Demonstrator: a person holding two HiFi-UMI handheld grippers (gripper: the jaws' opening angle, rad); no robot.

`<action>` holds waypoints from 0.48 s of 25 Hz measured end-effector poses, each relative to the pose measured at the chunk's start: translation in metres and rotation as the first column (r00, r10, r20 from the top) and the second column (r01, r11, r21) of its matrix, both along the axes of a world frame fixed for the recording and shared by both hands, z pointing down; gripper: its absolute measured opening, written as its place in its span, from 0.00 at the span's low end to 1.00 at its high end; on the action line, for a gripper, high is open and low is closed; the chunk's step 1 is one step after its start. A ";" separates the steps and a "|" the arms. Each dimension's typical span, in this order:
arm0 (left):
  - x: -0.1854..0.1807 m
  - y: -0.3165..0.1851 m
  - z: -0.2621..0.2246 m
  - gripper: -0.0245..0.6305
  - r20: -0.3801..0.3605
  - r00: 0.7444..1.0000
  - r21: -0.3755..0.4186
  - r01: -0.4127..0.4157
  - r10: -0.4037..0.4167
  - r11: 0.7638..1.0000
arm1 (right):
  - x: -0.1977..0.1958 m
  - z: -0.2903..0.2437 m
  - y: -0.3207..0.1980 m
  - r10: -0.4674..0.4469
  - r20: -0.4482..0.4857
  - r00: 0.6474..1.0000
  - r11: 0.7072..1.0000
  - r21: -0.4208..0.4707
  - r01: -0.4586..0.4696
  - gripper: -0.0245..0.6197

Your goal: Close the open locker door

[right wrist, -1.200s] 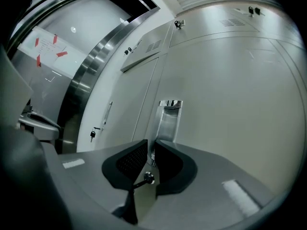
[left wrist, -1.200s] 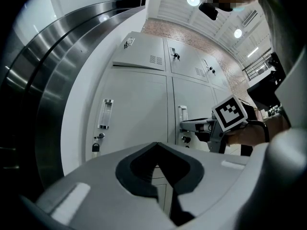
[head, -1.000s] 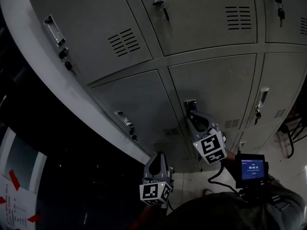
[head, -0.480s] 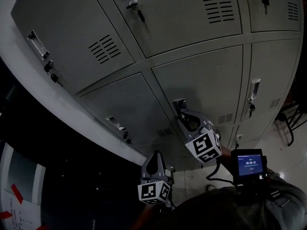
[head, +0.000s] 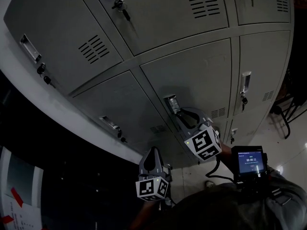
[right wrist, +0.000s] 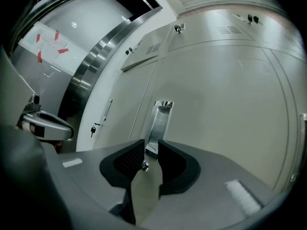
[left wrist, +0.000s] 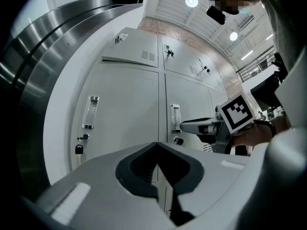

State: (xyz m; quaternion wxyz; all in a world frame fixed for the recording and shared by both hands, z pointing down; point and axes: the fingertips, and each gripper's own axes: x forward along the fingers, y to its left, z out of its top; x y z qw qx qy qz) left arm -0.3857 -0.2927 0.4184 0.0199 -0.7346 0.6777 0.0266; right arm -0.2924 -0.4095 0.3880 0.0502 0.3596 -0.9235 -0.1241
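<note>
The grey locker door point(head: 196, 78) in the middle of the bank lies flush with its neighbours. Its recessed metal handle point(head: 171, 103) sits at its lower left edge. My right gripper point(head: 180, 117) points at the spot just below that handle. In the right gripper view the handle point(right wrist: 160, 121) stands just ahead of the pads, and the small round lock point(right wrist: 144, 166) sits in the gap between them. The jaws are opening and the pads do not press on the lock. My left gripper point(head: 153, 151) hangs lower left, away from the lockers, its tips together and nothing held.
Neighbouring locker doors carry handles and hanging keys point(head: 124, 13). A small lit screen point(head: 249, 161) sits on the person's right arm. A dark curved steel column point(right wrist: 91, 75) borders the lockers on the left. A paper with red marks point(head: 12, 198) is at the lower left.
The lockers have slid up and left in the head view. My right gripper stays at the handle and its jaws have spread apart. The left gripper has hardly moved.
</note>
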 end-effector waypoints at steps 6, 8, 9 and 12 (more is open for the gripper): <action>0.021 0.008 -0.004 0.04 -0.005 0.999 0.004 -0.036 0.036 0.999 | 0.040 -0.003 0.024 0.059 -0.007 0.998 0.998 -0.009 -0.059 0.18; 0.031 0.015 -0.008 0.04 -0.010 0.999 0.002 -0.045 0.045 0.999 | 0.057 -0.003 0.037 0.082 -0.012 0.997 0.997 -0.011 -0.082 0.18; 0.037 0.019 -0.008 0.04 -0.012 0.999 0.002 -0.050 0.050 0.999 | 0.065 -0.003 0.044 0.094 -0.014 0.995 0.995 -0.015 -0.094 0.18; 0.054 0.033 -0.005 0.04 -0.007 0.997 0.007 -0.070 0.070 0.997 | 0.092 0.000 0.068 0.130 -0.027 0.991 0.991 -0.028 -0.130 0.17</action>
